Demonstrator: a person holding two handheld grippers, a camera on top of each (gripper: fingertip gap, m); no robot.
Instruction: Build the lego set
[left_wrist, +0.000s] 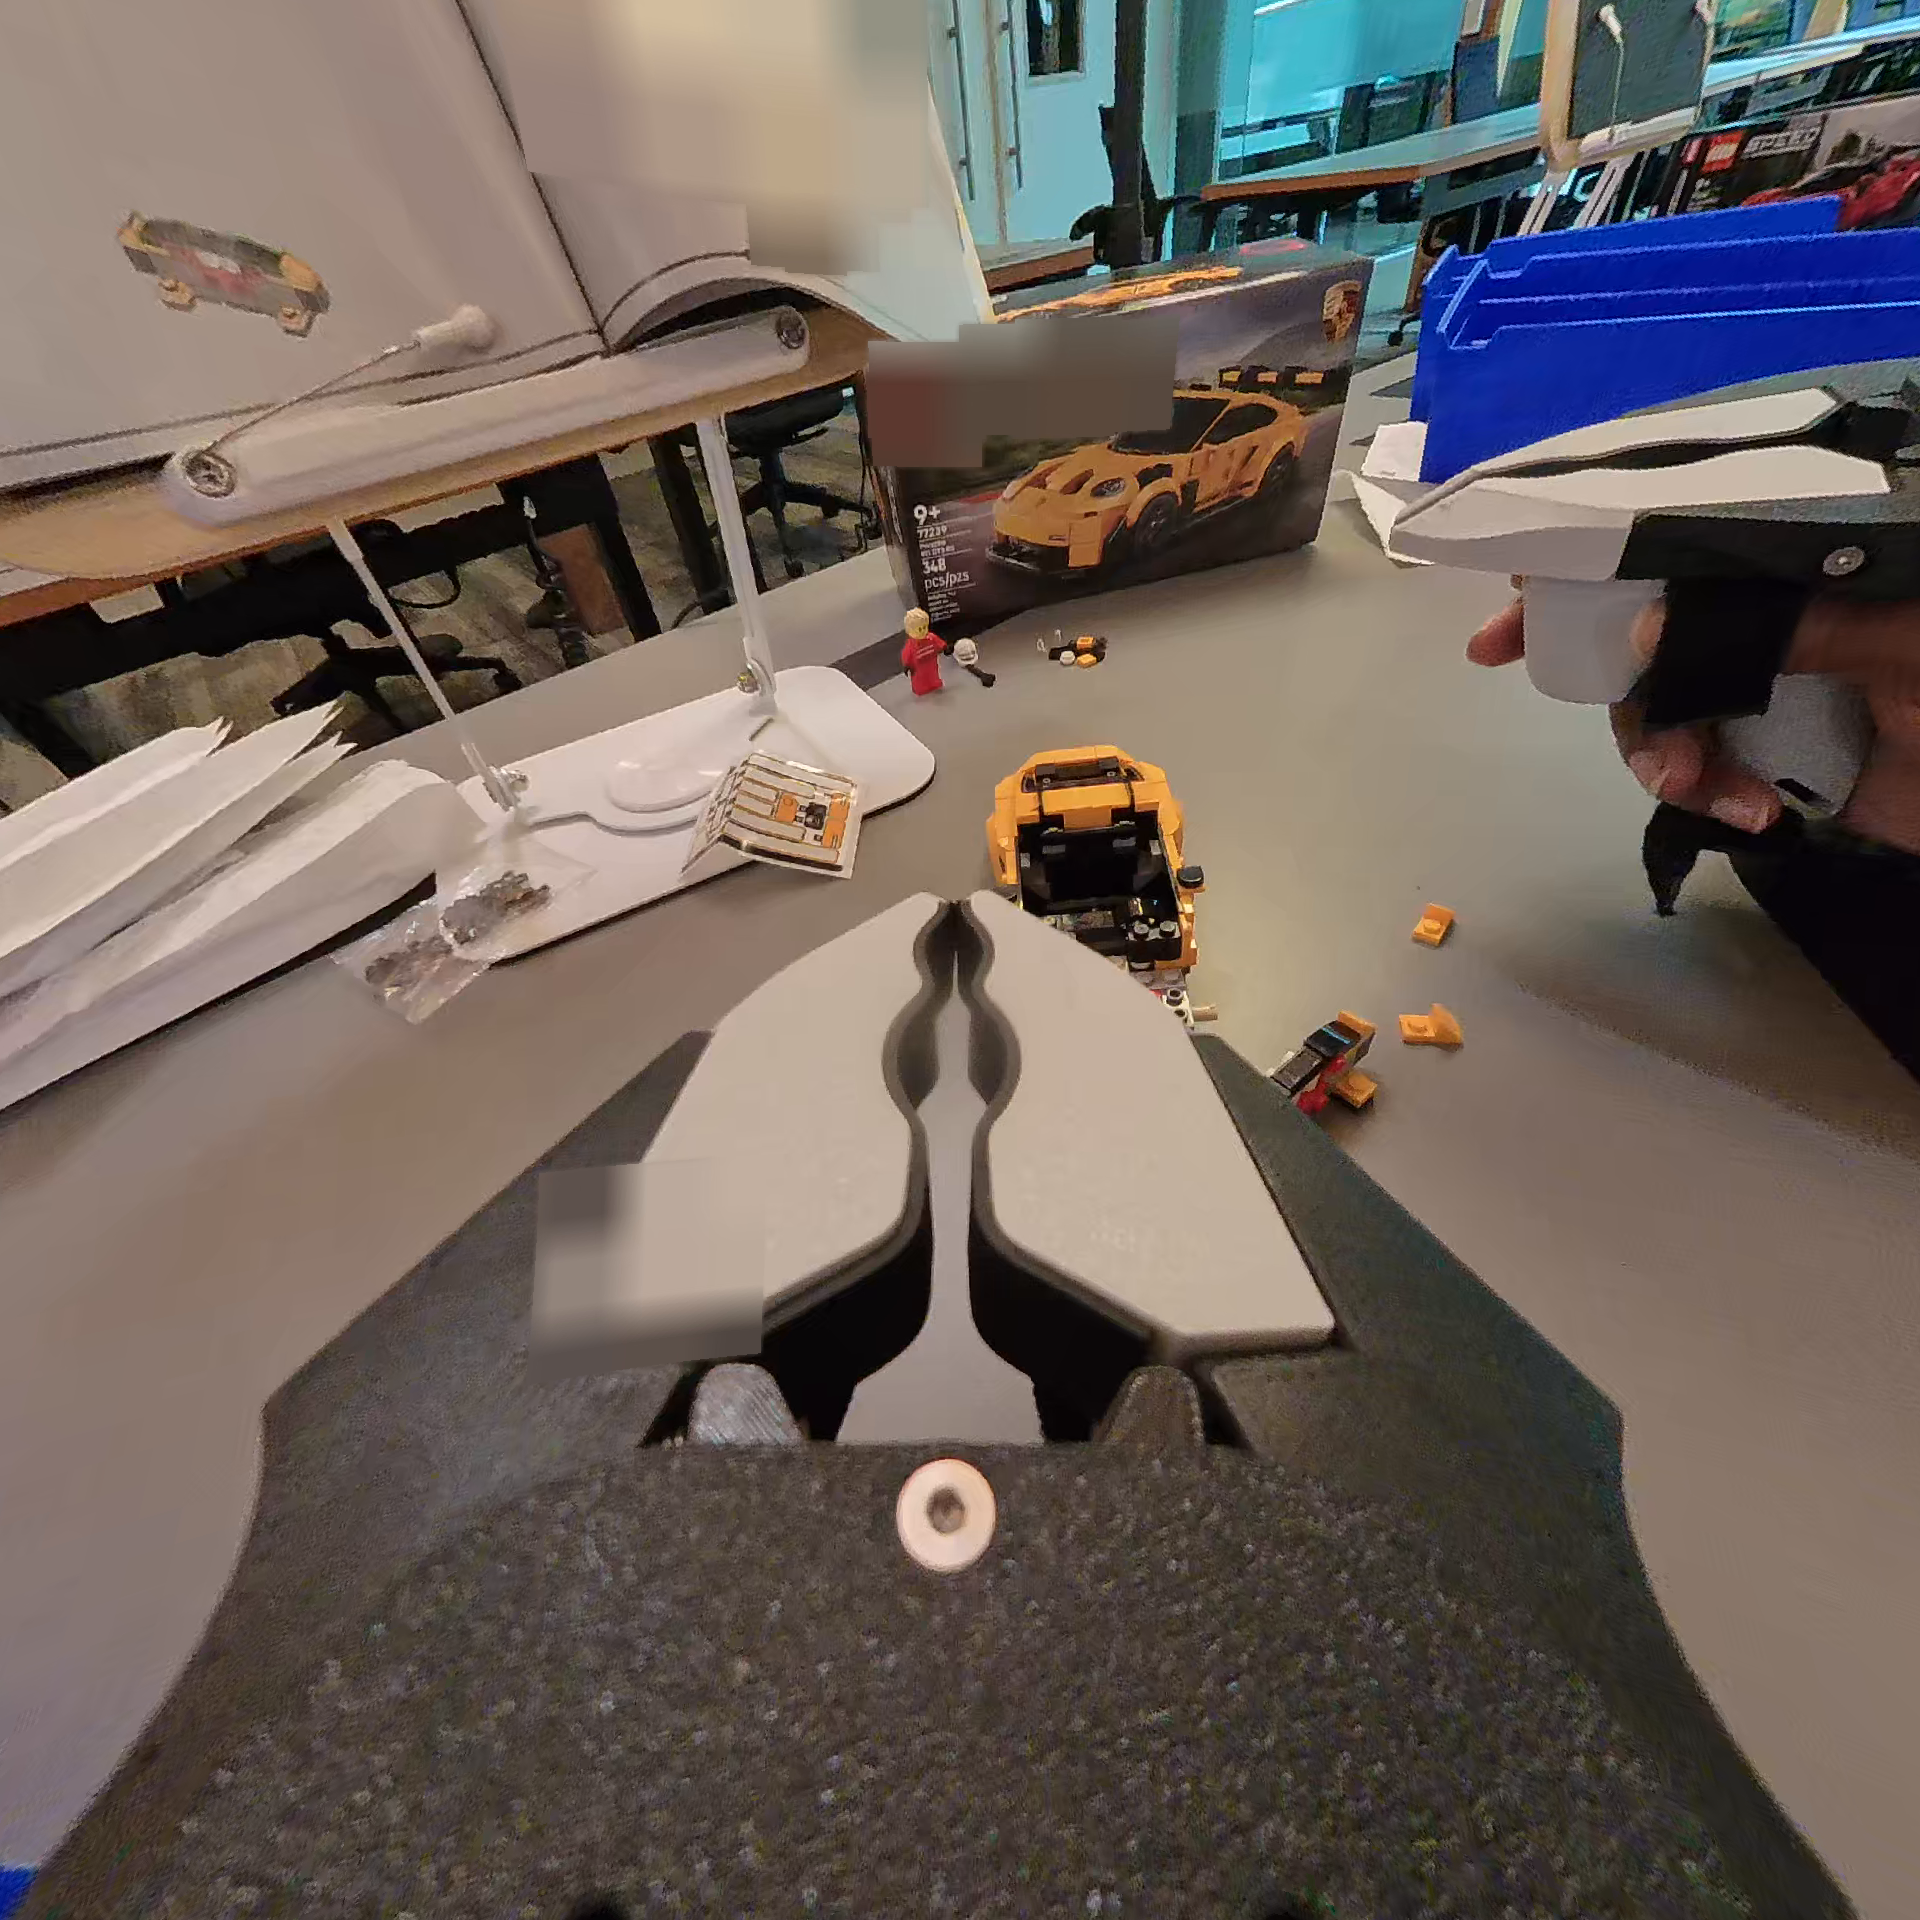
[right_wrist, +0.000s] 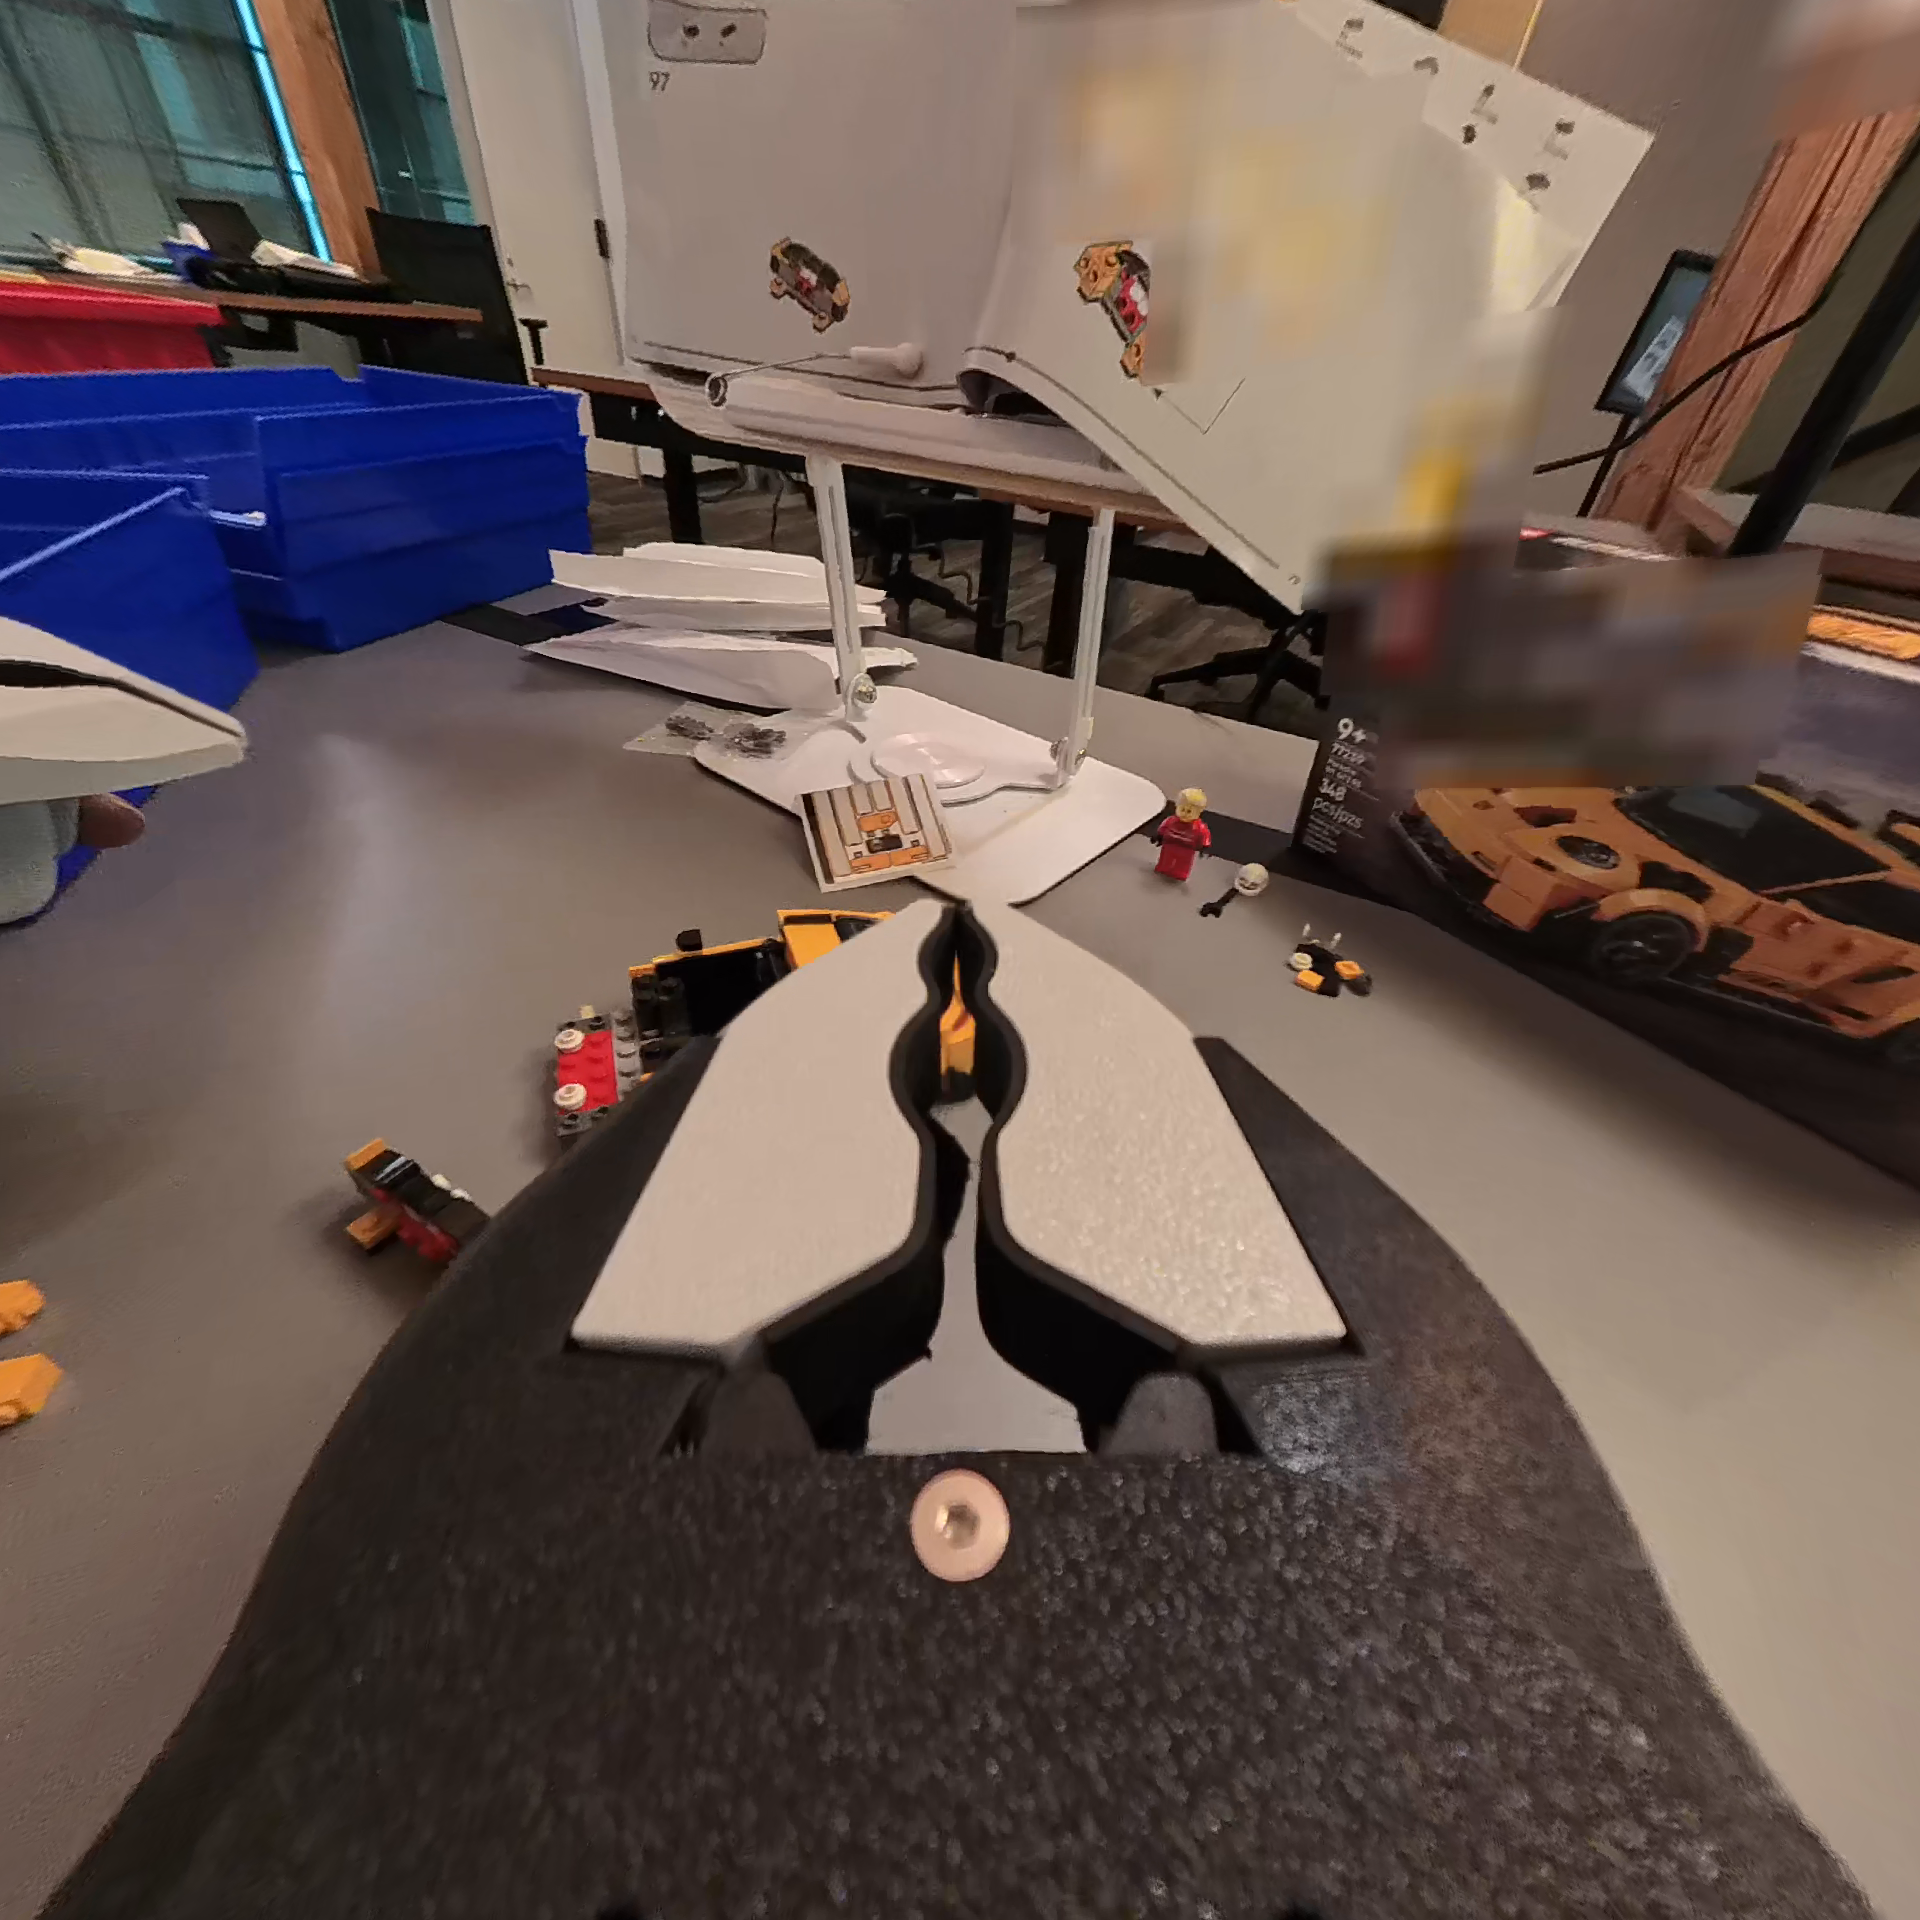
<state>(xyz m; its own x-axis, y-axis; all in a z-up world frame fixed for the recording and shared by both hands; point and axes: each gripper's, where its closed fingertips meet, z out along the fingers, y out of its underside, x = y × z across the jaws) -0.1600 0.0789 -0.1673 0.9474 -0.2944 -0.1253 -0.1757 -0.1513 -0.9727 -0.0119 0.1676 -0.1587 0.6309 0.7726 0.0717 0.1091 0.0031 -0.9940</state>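
Grey tabletop (left_wrist: 1455, 1351): part-built yellow car (left_wrist: 1091, 831) lies just ahead of left gripper (left_wrist: 954, 906); both grippers' fingers pressed together, empty; right gripper (right_wrist: 956, 912) overlaps it.

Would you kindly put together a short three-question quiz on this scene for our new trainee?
1. True or false: the left tongs are holding a brick.
2. Multiple choice: where does the small red figure stand? A) inside the blue bins B) on the table in front of the set's box C) on top of the half-built yellow car
3. Fill in: the open instruction booklet rests on a white ____.

Key:
1. False; both fingers meet with nothing between them.
2. B
3. stand, whose base also carries a sticker sheet at its front edge.
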